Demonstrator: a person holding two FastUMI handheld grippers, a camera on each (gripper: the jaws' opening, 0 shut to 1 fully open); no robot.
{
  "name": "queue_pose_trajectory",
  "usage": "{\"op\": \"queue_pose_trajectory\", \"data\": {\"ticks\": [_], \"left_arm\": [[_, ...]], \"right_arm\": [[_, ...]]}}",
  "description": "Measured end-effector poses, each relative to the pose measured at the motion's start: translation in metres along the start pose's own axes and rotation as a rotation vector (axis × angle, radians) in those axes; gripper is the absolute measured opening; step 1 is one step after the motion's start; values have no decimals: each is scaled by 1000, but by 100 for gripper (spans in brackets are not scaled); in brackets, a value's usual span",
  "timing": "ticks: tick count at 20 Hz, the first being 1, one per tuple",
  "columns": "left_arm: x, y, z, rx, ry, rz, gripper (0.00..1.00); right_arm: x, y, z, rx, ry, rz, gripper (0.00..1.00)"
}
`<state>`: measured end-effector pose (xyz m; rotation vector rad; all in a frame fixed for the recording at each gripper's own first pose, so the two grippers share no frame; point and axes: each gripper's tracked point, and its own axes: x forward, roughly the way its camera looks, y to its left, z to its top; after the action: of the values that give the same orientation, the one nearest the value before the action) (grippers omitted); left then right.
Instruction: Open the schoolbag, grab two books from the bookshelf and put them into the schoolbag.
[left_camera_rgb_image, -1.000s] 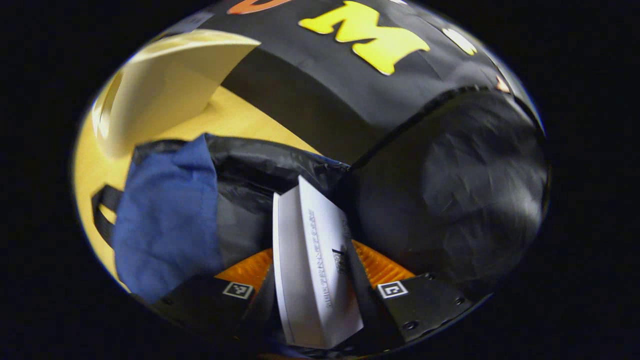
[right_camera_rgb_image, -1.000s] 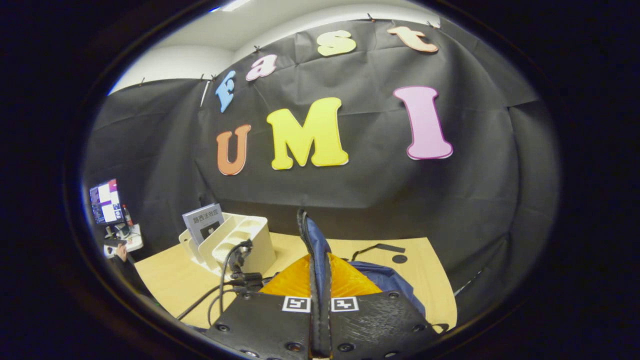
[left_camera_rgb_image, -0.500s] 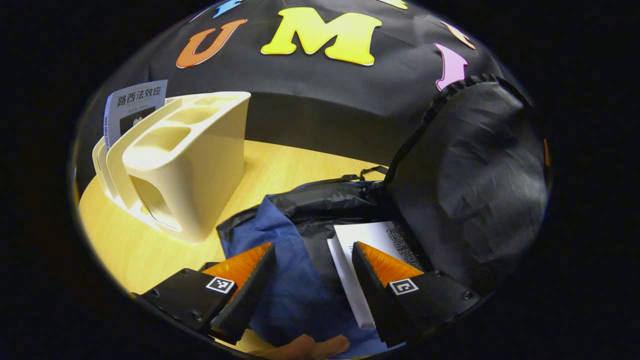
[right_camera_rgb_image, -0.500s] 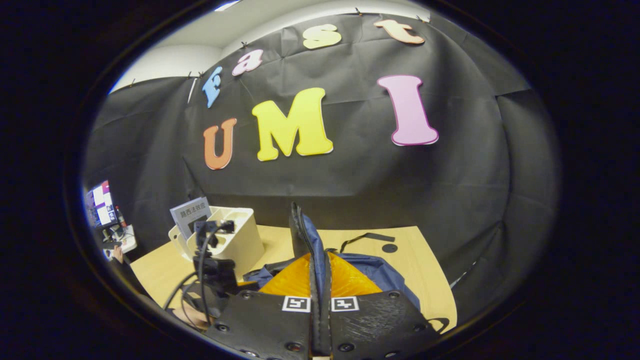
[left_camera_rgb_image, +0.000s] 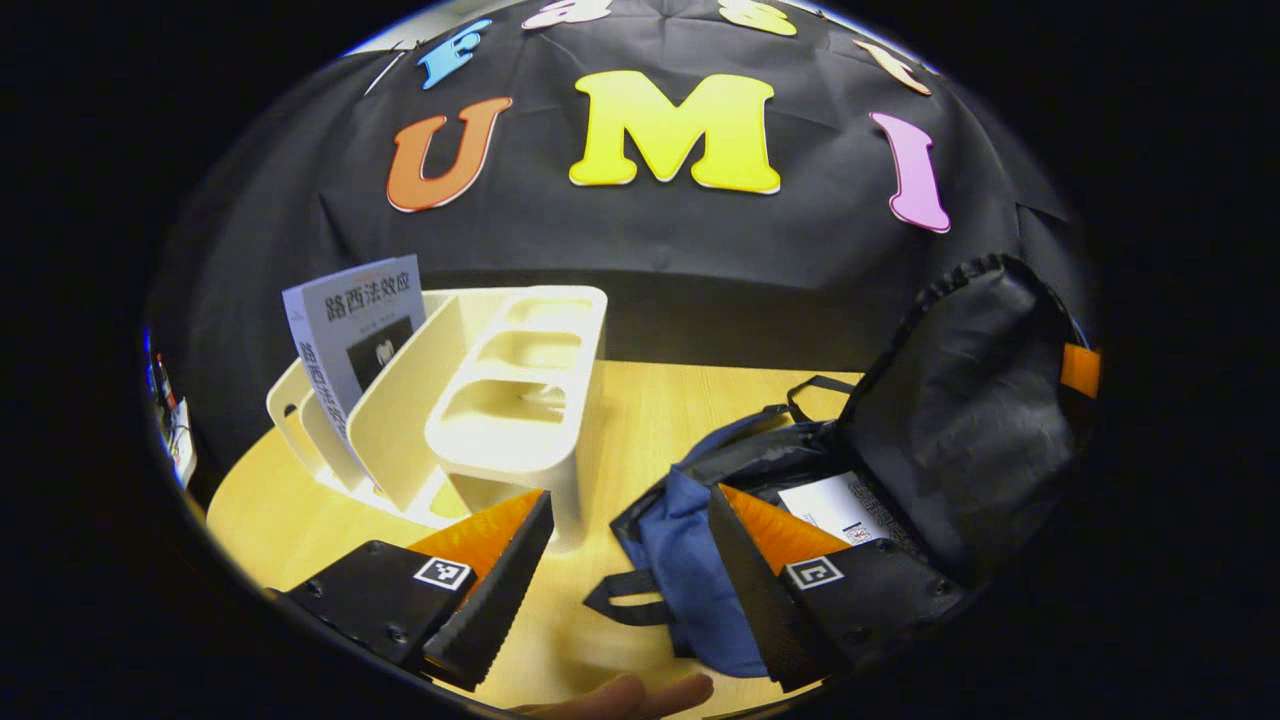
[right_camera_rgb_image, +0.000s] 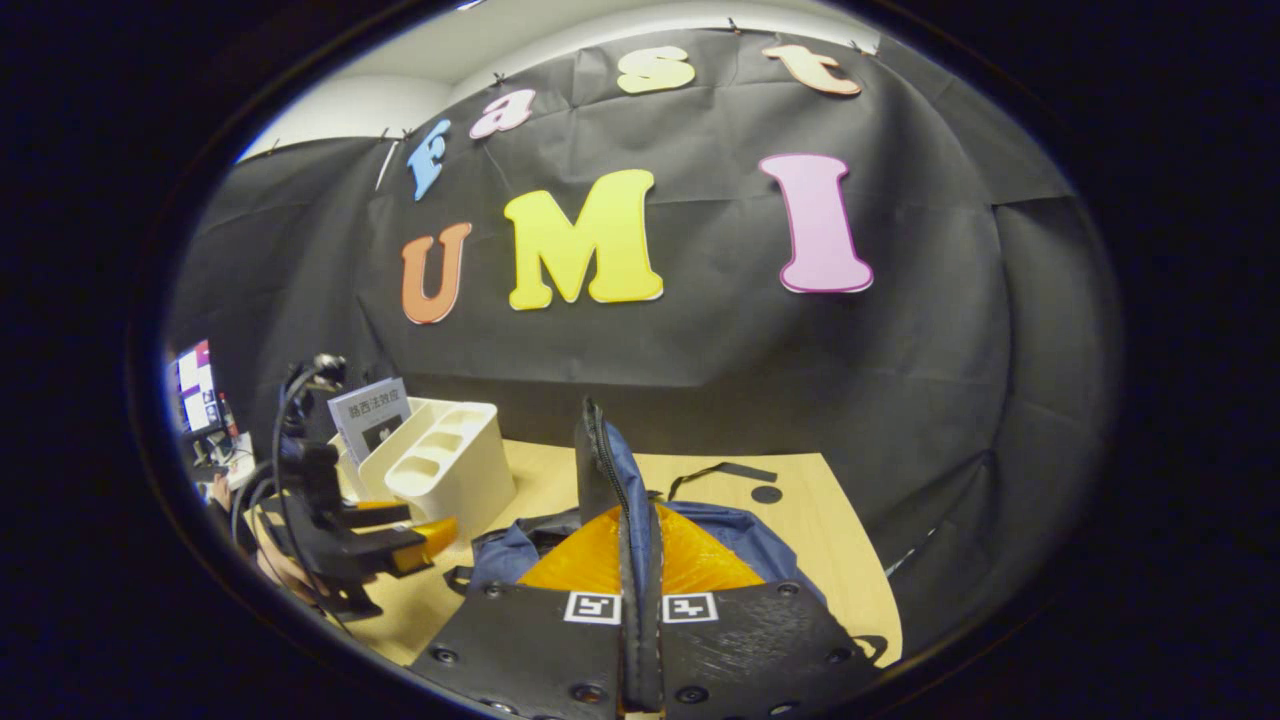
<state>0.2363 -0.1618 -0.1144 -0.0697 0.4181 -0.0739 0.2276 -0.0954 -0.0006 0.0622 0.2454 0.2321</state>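
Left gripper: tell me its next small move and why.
Probably carry the left gripper, open with nothing between its fingers, toward the book standing in the cream bookshelf and close on its upper edge. One white book lies in the schoolbag, whose flap the right gripper pinches upright, so the opening is ready for a second.

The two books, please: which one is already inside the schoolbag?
The white book, lying in the open schoolbag; the grey-covered book stands in the cream bookshelf.
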Motion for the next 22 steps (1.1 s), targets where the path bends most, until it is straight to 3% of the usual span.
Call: {"op": "queue_pose_trajectory", "data": {"ticks": [9,12,15,22], "left_arm": [[-26,102,64,-49,-58,102,98],[-26,151,97,-55,-103,170,98],[-18,177,116,-67,-97,200,97],[19,240,151,106,-4,280,96]], "right_arm": [[-3,7,2,37,-3,-13,0],[-3,11,0,-24,5,-28,0],[-3,29,0,-51,16,7,0],[-3,43,-1,-58,20,42,0]]}}
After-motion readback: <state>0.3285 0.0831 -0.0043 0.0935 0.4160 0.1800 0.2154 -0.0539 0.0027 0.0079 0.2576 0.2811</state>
